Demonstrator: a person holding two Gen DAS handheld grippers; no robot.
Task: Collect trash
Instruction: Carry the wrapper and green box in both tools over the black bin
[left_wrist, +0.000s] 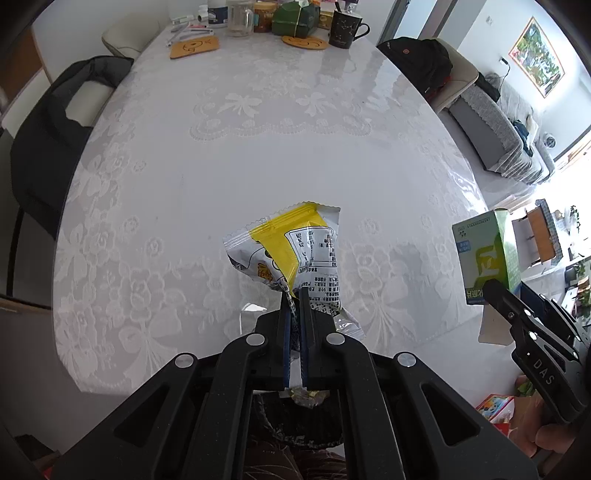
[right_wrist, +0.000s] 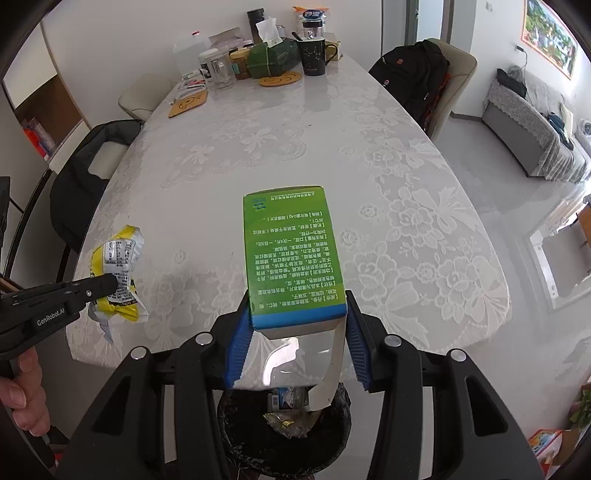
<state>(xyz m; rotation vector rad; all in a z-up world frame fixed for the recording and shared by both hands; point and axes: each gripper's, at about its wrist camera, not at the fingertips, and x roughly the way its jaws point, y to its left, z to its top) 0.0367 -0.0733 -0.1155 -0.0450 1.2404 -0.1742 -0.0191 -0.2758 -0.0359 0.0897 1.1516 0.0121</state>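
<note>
The white lace-patterned tabletop (left_wrist: 258, 155) is bare near the person; only cups and jars stand at its far end. On the left, the left gripper (left_wrist: 294, 295) has its fingers clenched on a yellow snack wrapper (left_wrist: 291, 247). On the right, the right gripper (right_wrist: 297, 317) grasps a green box (right_wrist: 291, 251) by its lower end. Both pieces hang above the black trash bin (right_wrist: 332, 432), which already contains some scraps. I judge only the dropping is left.

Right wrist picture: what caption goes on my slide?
Right gripper holds a green box above the trash bin.
</note>
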